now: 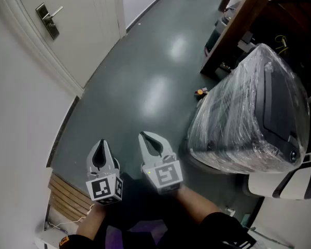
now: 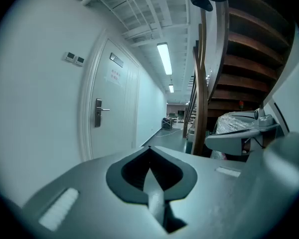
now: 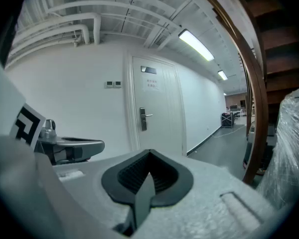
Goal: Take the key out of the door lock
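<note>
Door lock [image 1: 47,19] was a tall, narrow metal plate with a lever handle, mounted on a white door [image 1: 85,14]. The door sat shut in its white frame. From the head view the lock was at the far top left, well apart from the person. In the left gripper view the plate [image 2: 98,112] stood upright at mid-height near the door's left edge, with the lever level and pointing right. It read the same in the right gripper view [image 3: 143,118]. Key: too small to make out at that range, so its position in the plate couldn't be told.
</note>
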Demonstrator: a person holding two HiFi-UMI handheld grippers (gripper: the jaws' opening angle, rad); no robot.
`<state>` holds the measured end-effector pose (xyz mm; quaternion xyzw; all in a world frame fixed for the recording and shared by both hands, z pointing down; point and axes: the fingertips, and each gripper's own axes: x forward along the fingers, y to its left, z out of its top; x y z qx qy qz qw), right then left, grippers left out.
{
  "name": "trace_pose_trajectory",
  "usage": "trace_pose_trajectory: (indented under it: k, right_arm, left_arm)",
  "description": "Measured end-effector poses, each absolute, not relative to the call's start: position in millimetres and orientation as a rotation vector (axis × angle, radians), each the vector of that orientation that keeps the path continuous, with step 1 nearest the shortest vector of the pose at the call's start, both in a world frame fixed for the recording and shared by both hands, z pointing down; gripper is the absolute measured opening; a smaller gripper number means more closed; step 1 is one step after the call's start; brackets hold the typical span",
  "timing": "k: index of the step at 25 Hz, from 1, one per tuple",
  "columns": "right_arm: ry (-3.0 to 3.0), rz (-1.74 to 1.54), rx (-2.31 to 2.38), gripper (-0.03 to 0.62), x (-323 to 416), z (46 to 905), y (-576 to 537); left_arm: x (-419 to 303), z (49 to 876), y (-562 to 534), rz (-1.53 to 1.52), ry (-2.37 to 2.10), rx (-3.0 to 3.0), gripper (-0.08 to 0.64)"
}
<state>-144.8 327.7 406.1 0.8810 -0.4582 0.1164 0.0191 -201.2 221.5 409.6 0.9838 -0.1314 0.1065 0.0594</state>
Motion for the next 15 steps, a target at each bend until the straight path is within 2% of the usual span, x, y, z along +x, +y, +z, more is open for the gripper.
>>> trace_pose_trajectory:
  k: [15]
  right_arm:
    - [-1.483,0.405,2.736,-0.009,-155,409,326]
  left_arm:
    - [-216,410,215,0.325,-0.43,2.982,0.017]
